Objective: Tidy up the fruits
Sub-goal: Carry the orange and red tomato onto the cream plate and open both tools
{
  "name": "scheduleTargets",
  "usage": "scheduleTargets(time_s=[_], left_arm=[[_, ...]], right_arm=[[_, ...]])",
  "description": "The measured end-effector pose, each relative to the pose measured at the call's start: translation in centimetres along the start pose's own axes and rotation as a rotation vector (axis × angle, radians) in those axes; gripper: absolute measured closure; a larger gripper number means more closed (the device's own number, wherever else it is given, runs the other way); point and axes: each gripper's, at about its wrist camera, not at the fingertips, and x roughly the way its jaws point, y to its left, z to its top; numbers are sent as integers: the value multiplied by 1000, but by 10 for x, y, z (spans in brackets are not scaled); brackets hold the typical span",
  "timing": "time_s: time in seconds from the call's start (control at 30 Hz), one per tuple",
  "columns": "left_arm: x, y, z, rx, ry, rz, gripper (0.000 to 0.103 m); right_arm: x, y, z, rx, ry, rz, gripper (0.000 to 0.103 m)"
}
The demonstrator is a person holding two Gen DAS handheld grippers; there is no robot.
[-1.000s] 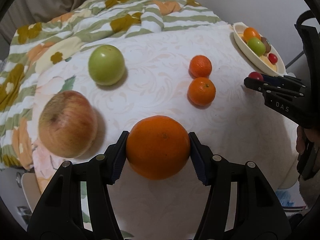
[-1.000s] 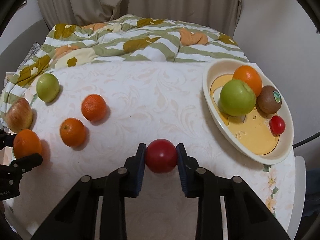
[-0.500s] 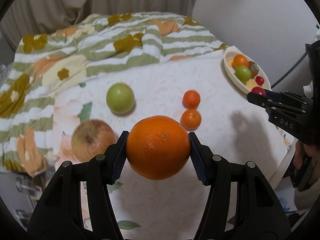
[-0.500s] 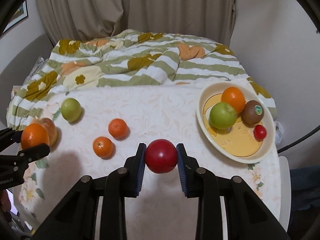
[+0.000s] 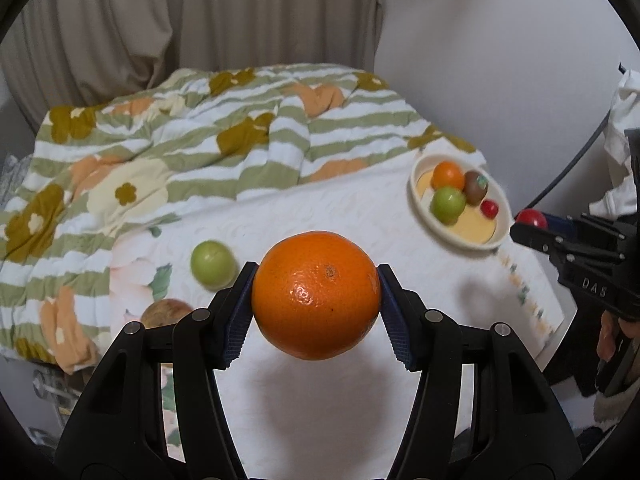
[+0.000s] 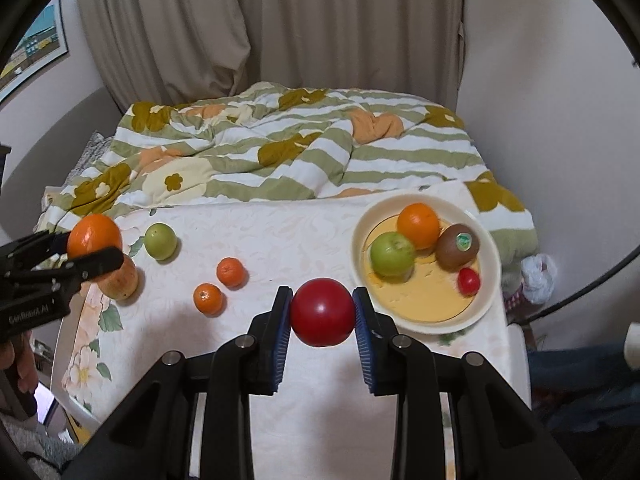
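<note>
The left tool (image 5: pixel 316 300) is gripping a large orange (image 5: pixel 316 295); the right tool (image 6: pixel 322 312) is gripping a red fruit (image 6: pixel 322 312), both above the counter (image 6: pixel 280 232). Two small oranges (image 6: pixel 230 271) are lying left; the plate (image 6: pixel 490 248) is sitting right, a quilt (image 6: pixel 280 152) bunching beyond.

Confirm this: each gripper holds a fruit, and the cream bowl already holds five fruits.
Wrong count. The right wrist view shows four in the cream bowl: an orange, green apple, brown kiwi and small red fruit. Each gripper does hold a fruit.
</note>
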Motion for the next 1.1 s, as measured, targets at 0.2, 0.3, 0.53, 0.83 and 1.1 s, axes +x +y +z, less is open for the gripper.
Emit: scheduleTargets(time_s=[0.2,0.3,0.53,0.83,1.1], left_arm=[[2,-49,20,-54,-33,-6,38],[12,-81,30,-63,-39,-3,38],[50,-145,41,-81,-16,-9,38],[102,-200,44,-45,48,-44,38],[164,-226,38,22,133,-73,38]], right_arm=[[-10,-42,7,-66,-25,35,75],[-12,-63,9,-95,-38,47,75],[-6,-117,16,-140,-40,68,75],[11,-165,7,-112,-1,68,75],[36,-195,-9,-43,38,55,75]])
